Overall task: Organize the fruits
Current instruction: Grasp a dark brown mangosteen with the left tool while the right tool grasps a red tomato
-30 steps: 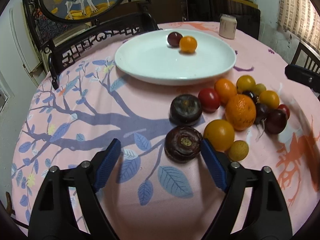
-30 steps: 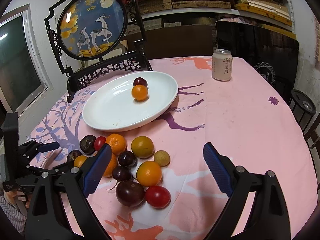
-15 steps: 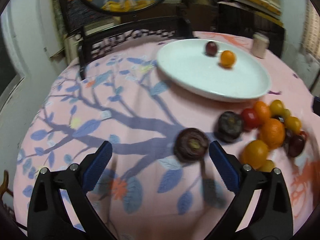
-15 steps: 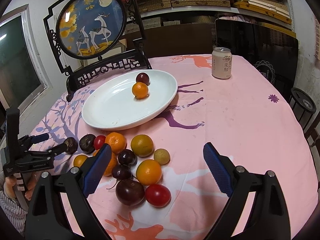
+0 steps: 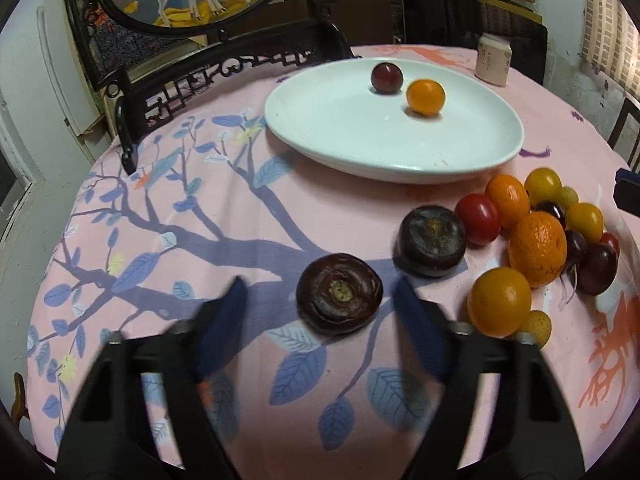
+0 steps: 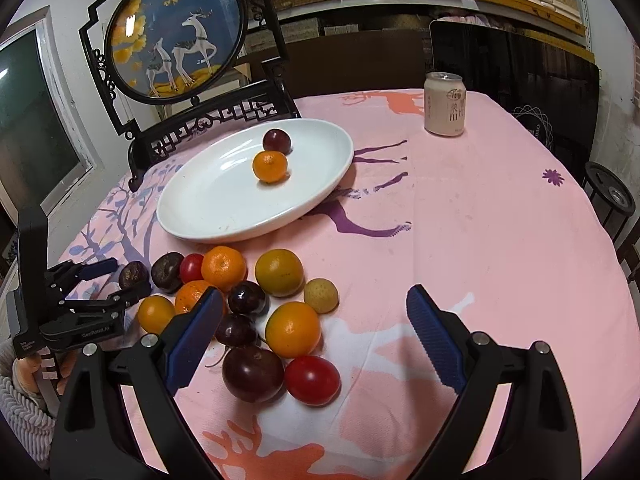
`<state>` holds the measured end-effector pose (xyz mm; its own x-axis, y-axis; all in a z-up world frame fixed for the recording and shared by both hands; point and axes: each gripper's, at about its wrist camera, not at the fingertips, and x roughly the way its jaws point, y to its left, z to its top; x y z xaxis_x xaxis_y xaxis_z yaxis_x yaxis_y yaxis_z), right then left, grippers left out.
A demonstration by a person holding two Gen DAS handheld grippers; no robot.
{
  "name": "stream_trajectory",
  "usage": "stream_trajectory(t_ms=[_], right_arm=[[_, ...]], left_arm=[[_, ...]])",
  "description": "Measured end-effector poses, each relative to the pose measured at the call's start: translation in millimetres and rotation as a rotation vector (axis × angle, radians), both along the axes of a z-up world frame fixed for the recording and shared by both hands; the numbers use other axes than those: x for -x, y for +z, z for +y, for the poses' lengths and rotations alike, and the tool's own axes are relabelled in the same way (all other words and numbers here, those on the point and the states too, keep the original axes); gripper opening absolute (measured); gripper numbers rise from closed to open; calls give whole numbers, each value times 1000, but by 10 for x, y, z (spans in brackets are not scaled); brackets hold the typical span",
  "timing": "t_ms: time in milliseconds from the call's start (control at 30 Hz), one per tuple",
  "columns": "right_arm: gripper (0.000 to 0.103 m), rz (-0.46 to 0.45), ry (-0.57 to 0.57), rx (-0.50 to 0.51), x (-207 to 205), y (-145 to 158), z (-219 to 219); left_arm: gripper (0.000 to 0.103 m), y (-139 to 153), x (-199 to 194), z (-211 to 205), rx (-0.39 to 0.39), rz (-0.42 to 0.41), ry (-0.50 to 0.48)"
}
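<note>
On the pink cloth lies a flat dark purple fruit (image 5: 339, 293), right between the fingers of my left gripper (image 5: 319, 286). Its jaws are closing and look blurred; a gap still shows on both sides of the fruit. From the right wrist view, the left gripper (image 6: 126, 278) flanks that same fruit (image 6: 134, 274). A second dark fruit (image 5: 430, 240) lies just behind. A pile of oranges, tomatoes and plums (image 5: 538, 248) sits to the right. The white plate (image 5: 400, 172) holds a plum (image 5: 386, 77) and an orange (image 5: 425, 97). My right gripper (image 6: 314, 296) stands open over the pile (image 6: 292, 330), holding nothing.
A drink can (image 6: 445, 104) stands at the far side of the table. A round deer picture in a black carved stand (image 6: 176, 36) rises behind the plate (image 6: 248, 232). A person's hand and knit sleeve (image 6: 24, 384) show at the lower left. Dark chairs ring the table.
The left gripper shifted sideways, so the flat dark fruit sits centred between its fingers. Its jaws first spread wider, then narrowed toward the fruit. The right gripper stayed still and wide.
</note>
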<state>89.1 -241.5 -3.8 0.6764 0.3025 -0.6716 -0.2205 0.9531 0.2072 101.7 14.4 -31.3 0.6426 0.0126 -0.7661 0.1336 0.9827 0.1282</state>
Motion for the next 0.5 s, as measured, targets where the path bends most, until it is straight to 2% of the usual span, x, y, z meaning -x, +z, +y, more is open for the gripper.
stream_trajectory(t_ms=[33,100,300,367,500], right_arm=[[93,1,0,0,-2,2,2],[93,4,1,-3,3,-3,-5],[92,27,11,-11,100,-51,-92],[79,39,14,-8,145,-89,-125],[67,80,38,-15,213,-190,-165]], left_arm=[[60,-1,4,-1,14,4,-9],[42,13,23,-6,28,4,-20],[42,51,44,36,64,9,-3],[42,80,59,46,77,2,-3],[42,109,84,24,82,-7,-10]])
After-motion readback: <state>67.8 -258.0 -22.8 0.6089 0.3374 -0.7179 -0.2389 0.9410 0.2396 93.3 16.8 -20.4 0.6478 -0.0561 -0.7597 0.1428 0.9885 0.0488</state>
